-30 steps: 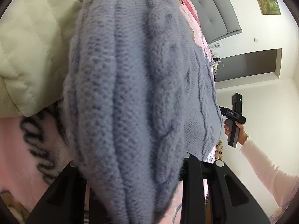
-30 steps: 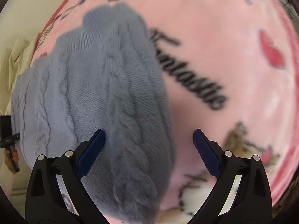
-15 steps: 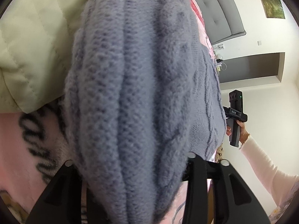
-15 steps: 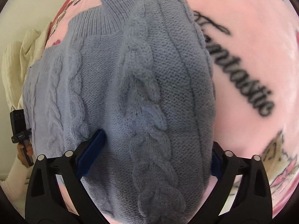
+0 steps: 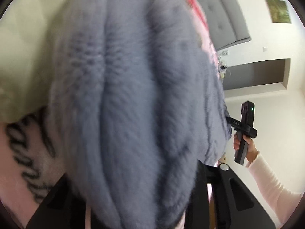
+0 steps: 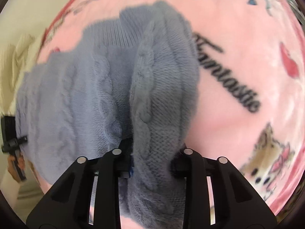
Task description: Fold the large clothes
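We see a blue-grey cable-knit sweater (image 6: 106,95) lying bunched on a pink printed blanket (image 6: 238,57) with black script lettering and cartoon animals.

Right wrist view: the right gripper (image 6: 152,158) has just been closing, and its jaws are now clenched on a thick cable-knit fold of the sweater at 6 o'clock, the knit bulging up between the two black fingers (image 6: 122,152). The rest of the sweater spreads toward 9 and 12 o'clock, ribbed hem at about 11 o'clock. Blanket lettering sits at 3 o'clock of the sweater. At 9 o'clock, at the frame edge, the left gripper body and the hand holding it are partly visible, just beside the sweater edge.

Left wrist view, blurred: the sweater fills the centre, a fat fold running from 12 to 6 o'clock. The left gripper (image 5: 137,200) has just been closing too; the knit sits packed between its black fingers (image 5: 202,190), so we read it as grasping the sweater. A cream quilt (image 5: 24,53) lies at 10 o'clock. At 3 o'clock the right hand (image 5: 246,145), in a pale pink sleeve (image 5: 270,187), holds the other gripper's handle at the sweater's far edge. A grey headboard (image 5: 225,19) sits at 1 o'clock.
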